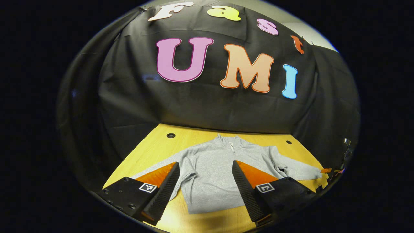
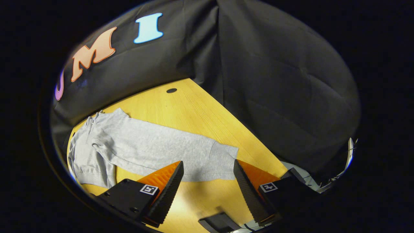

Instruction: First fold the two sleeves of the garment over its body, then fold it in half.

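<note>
Both grippers held wide apart above a grey sweatshirt lying flat on a wooden table.

In the left gripper view, the left gripper (image 1: 205, 191) stands with its jaws wide, nothing between them; the sweatshirt (image 1: 215, 174) lies past and between the fingers, its hem nearest, its zip collar (image 1: 230, 142) farthest. One finger hides most of the sleeve beside it, and the other sleeve (image 1: 296, 170) runs out past the opposite finger toward the table (image 1: 194, 137) edge, its end hard to make out. In the right gripper view, the right gripper (image 2: 208, 191) also has its jaws wide and empty, with the sleeve's cuff (image 2: 223, 163) lying just beyond, between the fingertips. The body of the garment is cut off at the view's edge. A dark object (image 2: 220, 222) below the fingers is too unclear to name.
</note>
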The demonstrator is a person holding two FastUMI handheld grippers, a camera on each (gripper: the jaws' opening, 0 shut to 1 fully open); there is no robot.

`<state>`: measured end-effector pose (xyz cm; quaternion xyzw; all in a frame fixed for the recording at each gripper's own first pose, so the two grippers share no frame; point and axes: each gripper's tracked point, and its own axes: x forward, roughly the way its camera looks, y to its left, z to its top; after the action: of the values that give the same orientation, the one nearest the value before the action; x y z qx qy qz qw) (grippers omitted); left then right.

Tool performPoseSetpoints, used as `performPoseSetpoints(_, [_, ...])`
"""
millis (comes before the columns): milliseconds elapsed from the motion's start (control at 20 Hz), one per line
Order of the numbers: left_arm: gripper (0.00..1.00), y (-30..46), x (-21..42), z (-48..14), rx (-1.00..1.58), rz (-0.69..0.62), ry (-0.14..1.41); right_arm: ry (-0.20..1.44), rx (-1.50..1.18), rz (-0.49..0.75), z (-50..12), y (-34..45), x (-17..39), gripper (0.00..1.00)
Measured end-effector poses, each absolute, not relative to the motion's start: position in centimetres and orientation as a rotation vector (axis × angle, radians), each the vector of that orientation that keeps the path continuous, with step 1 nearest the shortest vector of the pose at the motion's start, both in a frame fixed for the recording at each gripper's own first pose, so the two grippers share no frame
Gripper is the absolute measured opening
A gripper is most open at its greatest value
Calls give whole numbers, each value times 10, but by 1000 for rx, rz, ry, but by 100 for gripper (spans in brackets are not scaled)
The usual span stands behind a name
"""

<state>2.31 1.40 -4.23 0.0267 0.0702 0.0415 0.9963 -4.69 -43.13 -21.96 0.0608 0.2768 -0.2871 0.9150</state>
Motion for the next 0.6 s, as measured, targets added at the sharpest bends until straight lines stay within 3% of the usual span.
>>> performPoseSetpoints(50, [95, 14, 22, -43, 55, 86, 143, 585, 141, -600, -227, -436, -45, 94])
performPoseSetpoints(100, [95, 14, 22, -44, 58, 88, 146, 599, 156, -609, -234, -440, -45, 98])
performPoseSetpoints(350, [95, 12, 21, -50, 52, 90, 156, 646, 200, -633, -252, -452, -41, 98])
performPoseSetpoints(450, [95, 10, 21, -54, 45, 90, 163, 666, 217, -630, -258, -449, -40, 90])
performPoseSetpoints(600, [95, 11, 21, -53, 33, 100, 161, 677, 172, -636, -261, -454, -42, 88])
